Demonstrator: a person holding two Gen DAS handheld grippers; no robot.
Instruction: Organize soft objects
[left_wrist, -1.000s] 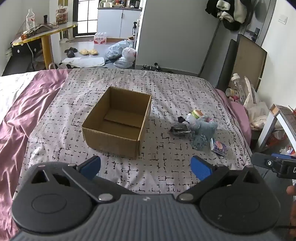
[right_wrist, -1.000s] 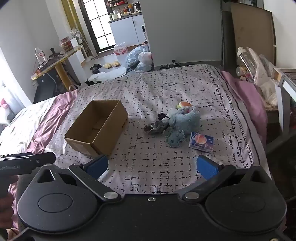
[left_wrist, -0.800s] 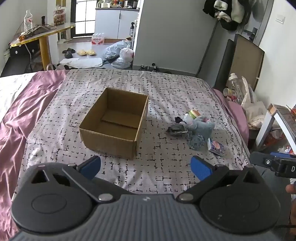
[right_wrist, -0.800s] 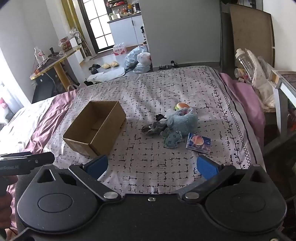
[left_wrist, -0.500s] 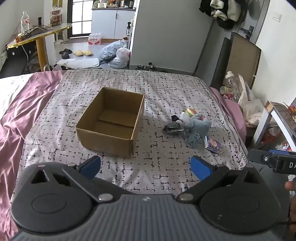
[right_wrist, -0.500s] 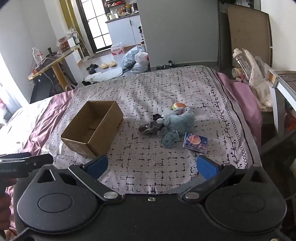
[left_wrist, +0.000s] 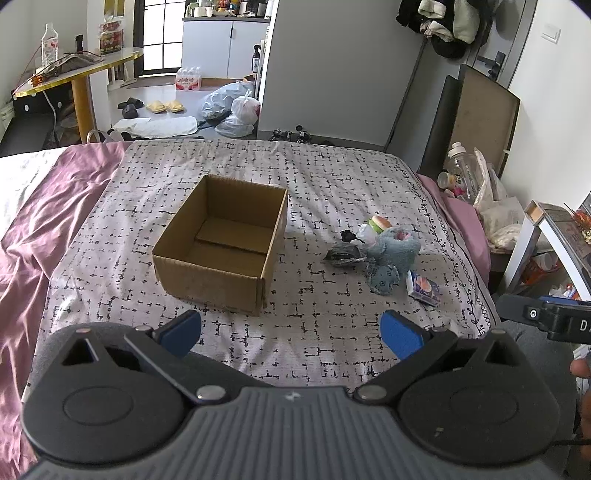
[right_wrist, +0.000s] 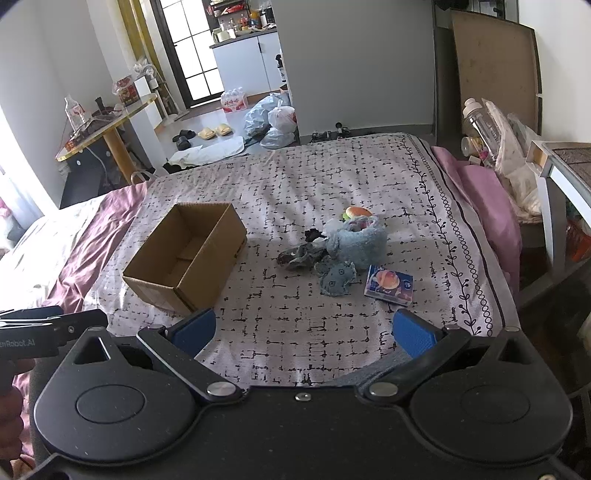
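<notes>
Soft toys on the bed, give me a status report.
Left hand-held gripper open, empty; right hand-held gripper the same. Soft toys heaped beside the box, none inside. Nothing in the way.

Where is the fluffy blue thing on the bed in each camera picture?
Left wrist view: the fluffy blue thing lies right of centre, at the right of the cardboard box.
Right wrist view: the fluffy blue thing lies near the middle, slightly right, again at the right of the cardboard box.
Shared landmark: the small picture packet lies just in front of it in both.
</notes>
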